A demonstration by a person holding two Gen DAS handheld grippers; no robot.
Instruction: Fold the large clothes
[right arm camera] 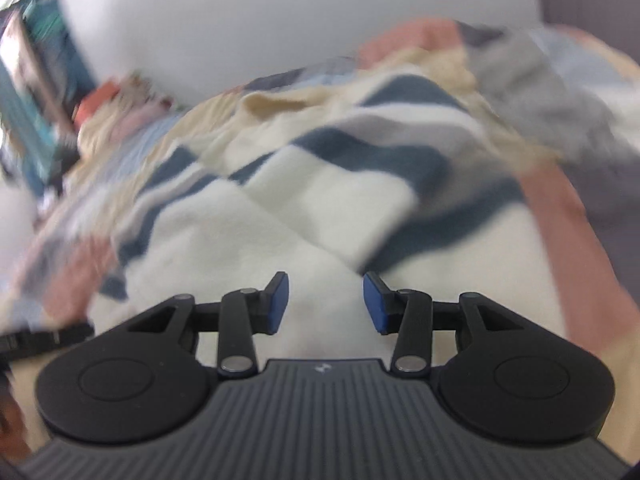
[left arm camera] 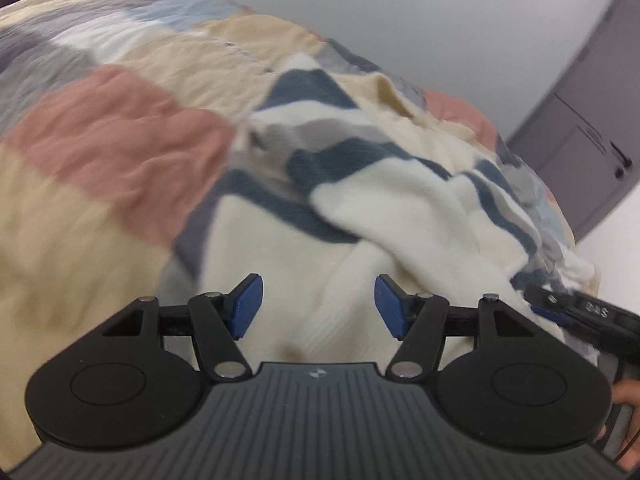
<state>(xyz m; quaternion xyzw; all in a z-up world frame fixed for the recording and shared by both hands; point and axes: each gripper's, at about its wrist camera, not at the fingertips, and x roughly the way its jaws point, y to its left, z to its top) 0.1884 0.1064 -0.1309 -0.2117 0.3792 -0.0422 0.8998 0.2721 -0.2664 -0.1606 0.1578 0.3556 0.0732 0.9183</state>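
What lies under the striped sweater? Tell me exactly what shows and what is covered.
The striped sweater lies crumpled on a patchwork quilt of pink, cream and grey blocks, which shows all round it. Whatever the quilt covers cannot be seen, nor the quilt directly beneath the sweater.

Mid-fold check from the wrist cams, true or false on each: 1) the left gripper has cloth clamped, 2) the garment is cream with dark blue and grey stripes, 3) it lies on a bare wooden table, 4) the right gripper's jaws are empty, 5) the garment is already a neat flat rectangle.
1) False. The left gripper stands open, nothing between its blue pads.
2) True. The garment is cream with dark blue and grey stripes.
3) False. It lies on a patchwork quilt of pink, beige and grey squares.
4) True. The right gripper is open over the cream cloth, nothing pinched.
5) False. It is bunched, with loose overlapping folds.
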